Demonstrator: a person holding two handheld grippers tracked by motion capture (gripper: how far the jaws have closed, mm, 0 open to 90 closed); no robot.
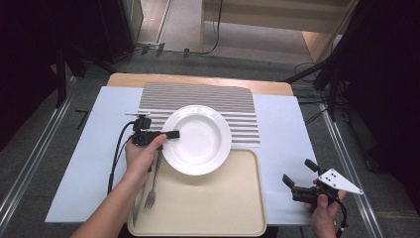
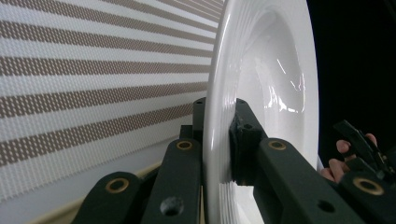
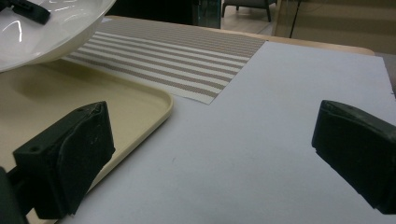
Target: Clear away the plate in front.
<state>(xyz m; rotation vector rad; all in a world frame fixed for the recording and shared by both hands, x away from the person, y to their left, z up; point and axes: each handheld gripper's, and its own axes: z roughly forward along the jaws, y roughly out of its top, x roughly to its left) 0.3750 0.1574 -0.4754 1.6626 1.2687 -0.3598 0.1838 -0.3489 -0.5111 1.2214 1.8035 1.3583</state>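
Left gripper [image 1: 171, 134] clamped on plate [image 1: 200, 141] rim at 9 o'clock; thin hold, plate may tip, slip. Right gripper [image 1: 298, 174] apart, idle.

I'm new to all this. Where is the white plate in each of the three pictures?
High view: white plate at centre, left gripper clamping its left rim.
Left gripper view: edge-on, upright through the middle, between the jaws.
Right gripper view: top left corner, above the tray.
Shared landmark: striped placemat.

One white plate [image 1: 198, 141], one fork [image 1: 151, 191], one beige tray [image 1: 213, 208], one striped placemat [image 1: 203, 99], two hand-held grippers.
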